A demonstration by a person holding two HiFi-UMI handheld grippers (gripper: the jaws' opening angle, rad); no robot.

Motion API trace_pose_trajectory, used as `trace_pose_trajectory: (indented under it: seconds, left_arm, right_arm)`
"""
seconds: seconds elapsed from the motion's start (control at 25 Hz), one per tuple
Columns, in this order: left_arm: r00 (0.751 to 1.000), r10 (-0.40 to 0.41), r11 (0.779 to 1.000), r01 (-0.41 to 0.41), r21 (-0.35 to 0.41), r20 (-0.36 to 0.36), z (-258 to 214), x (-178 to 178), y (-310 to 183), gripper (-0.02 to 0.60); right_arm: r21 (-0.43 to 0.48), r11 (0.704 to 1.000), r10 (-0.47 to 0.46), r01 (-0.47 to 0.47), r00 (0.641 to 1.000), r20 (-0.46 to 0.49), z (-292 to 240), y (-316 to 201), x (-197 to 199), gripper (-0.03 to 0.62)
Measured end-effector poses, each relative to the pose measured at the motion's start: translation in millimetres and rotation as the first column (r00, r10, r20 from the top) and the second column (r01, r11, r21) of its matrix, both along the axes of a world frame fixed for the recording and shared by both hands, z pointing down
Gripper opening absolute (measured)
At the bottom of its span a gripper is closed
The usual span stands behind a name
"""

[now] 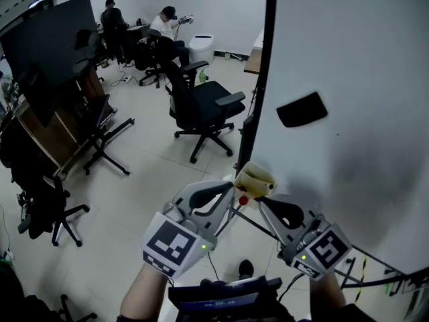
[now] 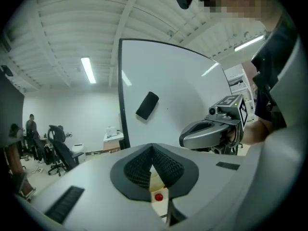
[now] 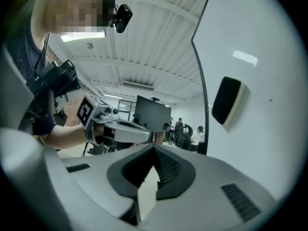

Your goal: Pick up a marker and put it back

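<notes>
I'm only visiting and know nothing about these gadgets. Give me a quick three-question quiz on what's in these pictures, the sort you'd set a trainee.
1. True or false: the black eraser sticks on the whiteboard.
2. In its own view, the left gripper has its jaws: A wide apart; B together; C out of sight.
3. Fill in: in the head view, ____ people sit at the far desks.

Key: 1 true; 2 B; 3 two.
</notes>
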State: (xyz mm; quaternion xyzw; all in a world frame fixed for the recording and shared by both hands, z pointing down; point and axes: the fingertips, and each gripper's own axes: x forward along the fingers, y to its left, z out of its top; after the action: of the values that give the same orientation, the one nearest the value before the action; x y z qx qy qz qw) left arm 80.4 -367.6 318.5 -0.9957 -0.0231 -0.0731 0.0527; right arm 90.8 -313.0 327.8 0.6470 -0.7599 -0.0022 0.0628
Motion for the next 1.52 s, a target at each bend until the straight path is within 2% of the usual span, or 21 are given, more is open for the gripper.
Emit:
trace_pose_trajectory:
  seconds: [0.2, 0.4, 0.6, 0.8, 1.0, 1.2, 1.36, 1.52]
  left_arm:
    - [0.997, -0.078, 0.997, 0.078, -0.015, 0.007, 1, -50, -14, 0.002]
    - [0.995, -0.098, 0.994, 0.099, -0.045, 0.029, 13, -90, -15, 0.002]
    - [0.991, -0.126, 0.99, 0.129, -0.063, 0.046, 20, -95, 2, 0.002]
    - [0.977, -0.206, 0.977, 0.208, -0.04, 0.043, 16, -86, 27, 0.002]
    - [0.954, -0.298, 0.954, 0.299, -0.018, 0.037, 15, -59, 67, 0.002]
    - [0.928, -0.371, 0.929, 0.371, 0.001, 0.044, 19, -34, 115, 0.002]
    - [0.897, -0.436, 0.899, 0.437, -0.002, 0.069, 27, -40, 136, 0.002]
    - [0.856, -0.51, 0.859, 0.512, -0.008, 0.084, 32, -67, 142, 0.002]
  right_arm:
    - [0.001, 0.997, -0.075, 0.075, 0.997, -0.02, -5, -13, -40, 0.012]
    - [-0.009, 0.992, -0.128, 0.128, 0.99, -0.056, -5, -16, -80, 0.012]
    - [-0.005, 0.988, -0.152, 0.152, 0.986, -0.07, -10, -2, -83, 0.012]
    - [0.01, 0.978, -0.208, 0.209, 0.977, -0.054, -6, 24, -67, 0.012]
    - [0.045, 0.956, -0.29, 0.292, 0.956, -0.034, -1, 66, -35, 0.013]
    - [0.032, 0.938, -0.345, 0.344, 0.939, 0.015, 9, 112, -1, 0.012]
    - [0.035, 0.919, -0.394, 0.393, 0.919, 0.035, 11, 127, 4, 0.012]
    - [0.035, 0.888, -0.46, 0.459, 0.887, 0.043, 14, 129, -14, 0.012]
